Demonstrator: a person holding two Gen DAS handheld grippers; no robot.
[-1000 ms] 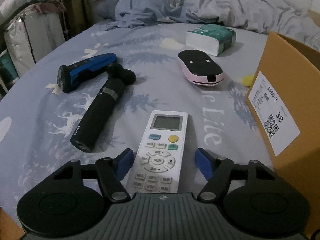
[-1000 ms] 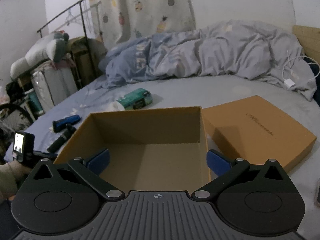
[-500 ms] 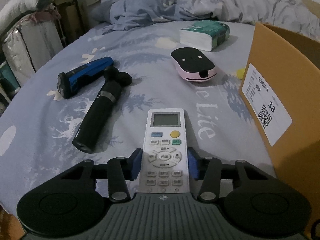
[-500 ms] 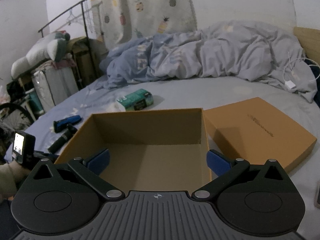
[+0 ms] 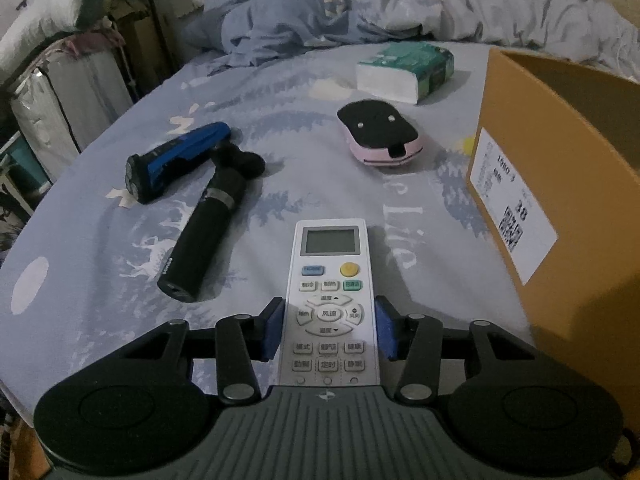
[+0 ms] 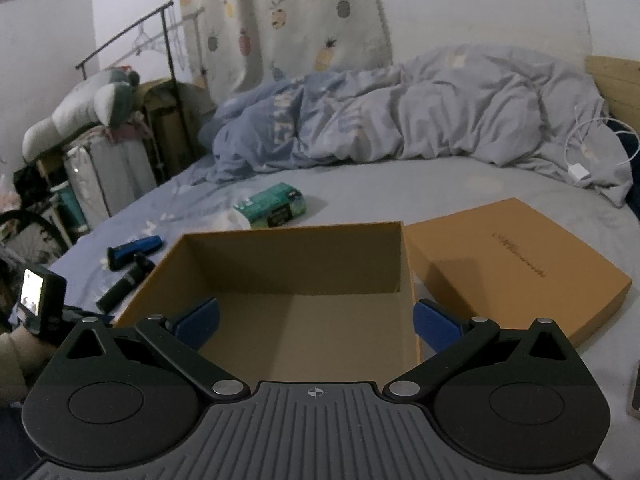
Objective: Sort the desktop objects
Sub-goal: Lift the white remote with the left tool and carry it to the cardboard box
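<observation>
My left gripper [image 5: 328, 330] is shut on a white remote control [image 5: 329, 280], its blue pads against both long sides. Beyond it on the bed lie a black cylindrical device [image 5: 208, 224], a blue shaver [image 5: 176, 160], a pink and black mouse [image 5: 380, 138] and a green tissue pack [image 5: 408, 70]. The open brown cardboard box [image 5: 560, 200] stands at the right. My right gripper [image 6: 316, 320] is open and empty, hovering over that box [image 6: 304, 320], whose inside holds nothing.
The box lid [image 6: 512, 264] lies on the bed to the right of the box. A crumpled duvet [image 6: 400, 120] fills the far side. A clothes rack and bags [image 6: 100, 152] stand off the bed's left edge. A phone edge [image 6: 634, 392] shows at far right.
My left gripper moved forward around the remote and closed its jaws onto it. The right gripper has stayed over the box, still open.
</observation>
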